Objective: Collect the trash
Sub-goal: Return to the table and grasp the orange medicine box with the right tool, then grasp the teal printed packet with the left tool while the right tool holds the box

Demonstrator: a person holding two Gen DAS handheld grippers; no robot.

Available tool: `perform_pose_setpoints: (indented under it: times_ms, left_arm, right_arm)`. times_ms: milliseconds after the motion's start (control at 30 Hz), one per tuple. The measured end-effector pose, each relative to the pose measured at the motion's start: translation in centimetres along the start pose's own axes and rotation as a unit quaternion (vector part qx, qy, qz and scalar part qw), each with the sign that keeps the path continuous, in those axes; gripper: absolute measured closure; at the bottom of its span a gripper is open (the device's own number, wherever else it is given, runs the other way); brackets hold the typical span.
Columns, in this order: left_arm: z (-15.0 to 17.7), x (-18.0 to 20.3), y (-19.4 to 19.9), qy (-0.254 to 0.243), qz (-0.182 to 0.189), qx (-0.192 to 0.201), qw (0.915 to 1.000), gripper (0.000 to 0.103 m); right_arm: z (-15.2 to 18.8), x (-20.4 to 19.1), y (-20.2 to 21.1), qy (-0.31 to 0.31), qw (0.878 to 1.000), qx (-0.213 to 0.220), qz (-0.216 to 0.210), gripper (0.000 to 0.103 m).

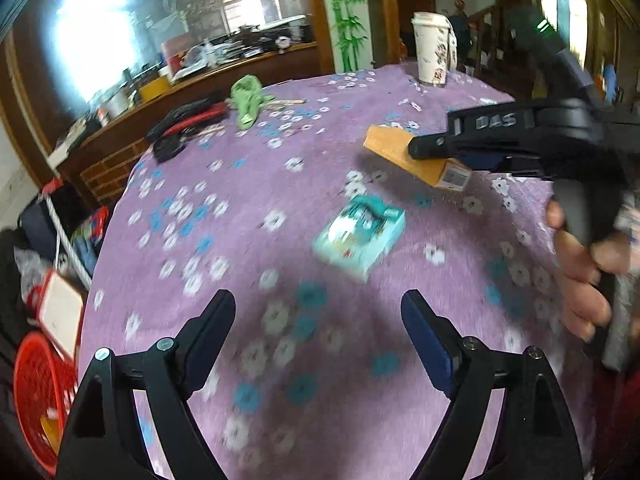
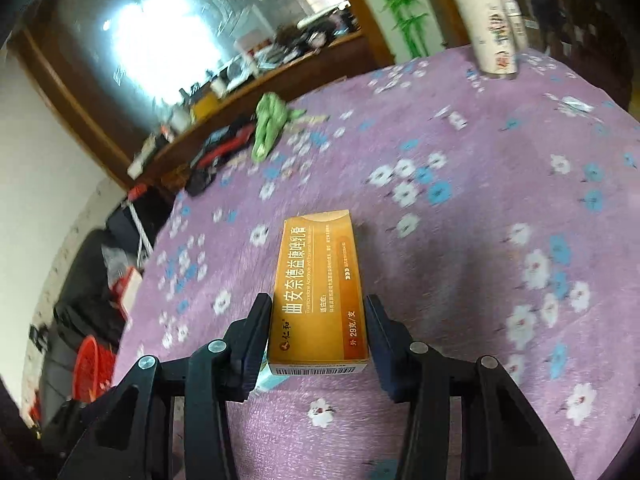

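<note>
My right gripper [image 2: 318, 322] is shut on an orange medicine box [image 2: 318, 292] and holds it above the purple flowered tablecloth [image 2: 460, 240]. In the left wrist view the same orange box [image 1: 394, 150] hangs in the right gripper [image 1: 424, 152] at the right. A teal box [image 1: 360, 236] lies on the cloth [image 1: 240, 264] below it, ahead of my left gripper [image 1: 318, 310], which is open and empty. A white paper cup [image 1: 432, 50] stands at the far edge; it also shows in the right wrist view [image 2: 488, 24].
A green crumpled wrapper [image 1: 248, 98] and black and red items [image 1: 188, 120] lie at the far left of the table. A red basket [image 1: 38, 392] sits on the floor at the left, below the table edge. A wooden counter [image 1: 200, 80] runs behind.
</note>
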State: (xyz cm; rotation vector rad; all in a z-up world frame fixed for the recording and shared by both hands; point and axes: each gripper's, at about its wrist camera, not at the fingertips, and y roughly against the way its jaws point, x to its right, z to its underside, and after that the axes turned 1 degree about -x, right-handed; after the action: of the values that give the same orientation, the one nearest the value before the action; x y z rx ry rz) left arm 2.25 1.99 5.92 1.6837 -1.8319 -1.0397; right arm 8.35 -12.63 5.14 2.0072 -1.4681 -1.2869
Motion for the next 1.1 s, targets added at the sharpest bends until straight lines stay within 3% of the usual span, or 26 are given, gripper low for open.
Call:
perform_pose_setpoints:
  times_ms: [100,267,467,600,700,800,967,1100]
  left_arm:
    - [-1.7,0.9,-2.3,-0.018,-0.008,-0.008,0.9998,0.019]
    - [-2.9,1.8,-6.2,-0.034,0.026,-0.058,0.9974,0.019]
    - [-3.5,1.5,-8.8,-0.018,0.028,-0.063,0.9975,0.020]
    - [-3.6,0.7,-9.2,0.026,0.064,-0.057,0.9960,0.049]
    - [-3.1,0.8,-8.8,0.027,0.047,-0.044,0.9976,0.062]
    - [-2.2,-0.1,-8.0,0.051,0.044,-0.034,0.9971,0.066]
    - [-0.4,-3.3,-6.0,0.107,0.014,-0.002,0.9941,0.069]
    - [0.2,-5.3,-5.0,0.133,-0.035,0.028,0.9901,0.069]
  right_arm:
    - [-0.1,0.2,0.4,-0.003,1.000,0.007,0.010,0.053]
    - [-0.3,0.6,1.0,-0.014,1.000,0.013,0.000,0.053]
    - [-0.3,0.6,1.5,-0.016,1.000,0.017,-0.005,0.053]
    - [-0.2,0.4,1.2,-0.013,1.000,0.012,-0.007,0.053]
    - [-0.1,0.1,1.1,-0.006,1.000,0.011,-0.005,0.053]
    - [0.0,-0.3,0.9,0.003,1.000,0.009,-0.003,0.053]
    - [0.5,-1.5,0.5,0.025,1.000,0.004,-0.003,0.053]
    - [1.7,-3.7,-0.2,0.069,0.998,-0.002,0.002,0.053]
